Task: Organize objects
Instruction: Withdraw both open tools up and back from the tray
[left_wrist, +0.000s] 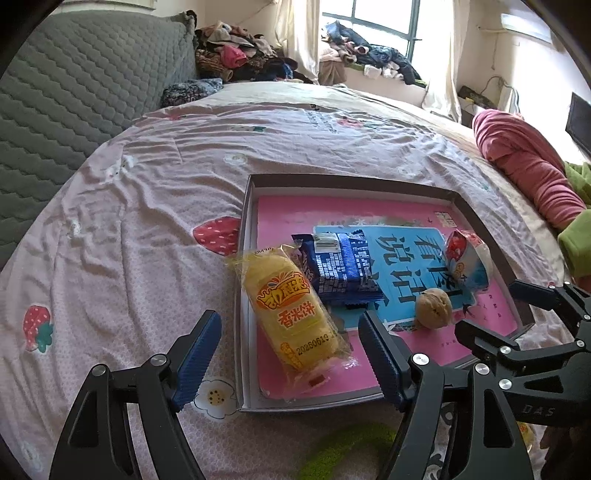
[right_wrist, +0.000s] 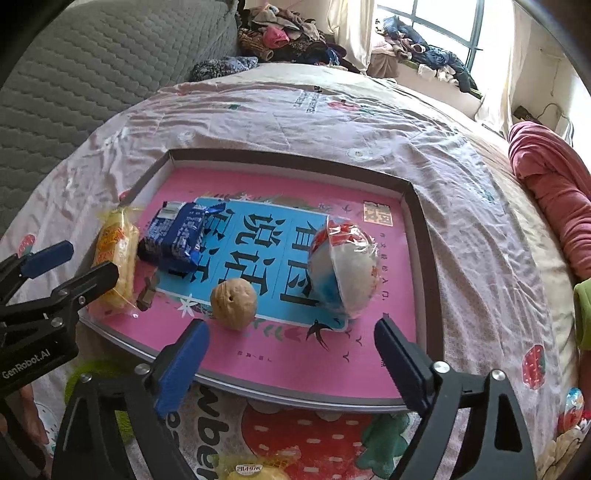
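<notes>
Two claws stand released, nothing between the pads: the right claw (right_wrist: 291, 360) just before the walnut (right_wrist: 233, 303), the left claw (left_wrist: 290, 356) over the yellow packet (left_wrist: 293, 317). We fear the walnut may roll on the smooth pink book (right_wrist: 303, 354) inside the tray (right_wrist: 424, 236) — a closing pad could nudge it away.

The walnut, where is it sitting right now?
The walnut lies loose in the shallow tray, on the pink book cover near the tray's front edge, between the blue snack packet and the round white wrapped snack, touching neither.
</notes>
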